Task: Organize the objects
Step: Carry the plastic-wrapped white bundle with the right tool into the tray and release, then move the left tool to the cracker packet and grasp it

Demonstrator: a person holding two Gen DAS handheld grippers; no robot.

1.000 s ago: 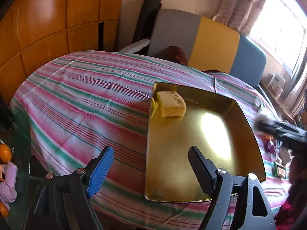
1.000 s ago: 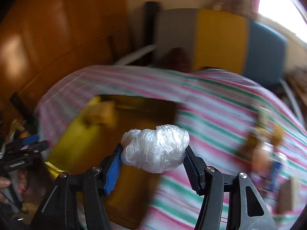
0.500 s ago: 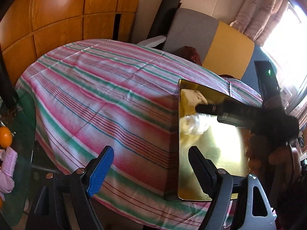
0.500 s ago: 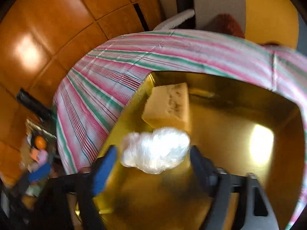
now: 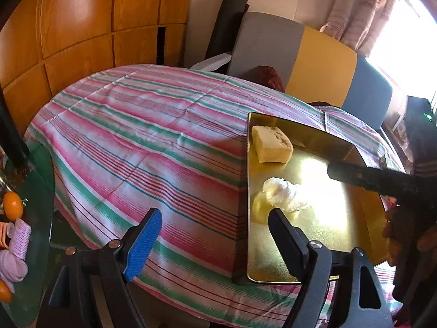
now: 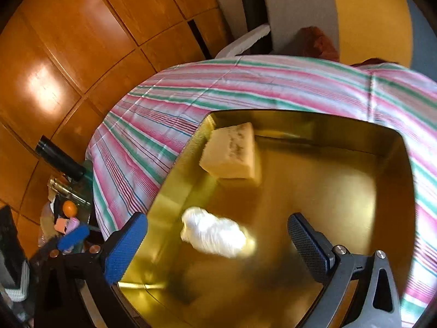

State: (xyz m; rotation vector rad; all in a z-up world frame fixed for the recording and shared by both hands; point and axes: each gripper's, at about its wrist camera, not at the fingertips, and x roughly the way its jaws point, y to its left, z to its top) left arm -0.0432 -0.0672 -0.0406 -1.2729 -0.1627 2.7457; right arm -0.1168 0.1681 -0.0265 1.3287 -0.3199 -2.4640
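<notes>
Crumpled plastic bag [image 6: 213,235] lying loose in gold tray [image 6: 355,147] beside foam block [image 6: 232,151]; right gripper [image 6: 215,243] jaws just spread wide, clear of it. Likely feather-light, soft, slippery; best pinched mid-bundle

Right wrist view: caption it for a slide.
Open right gripper above plastic wad lying in gold tray beside sponge.
</notes>
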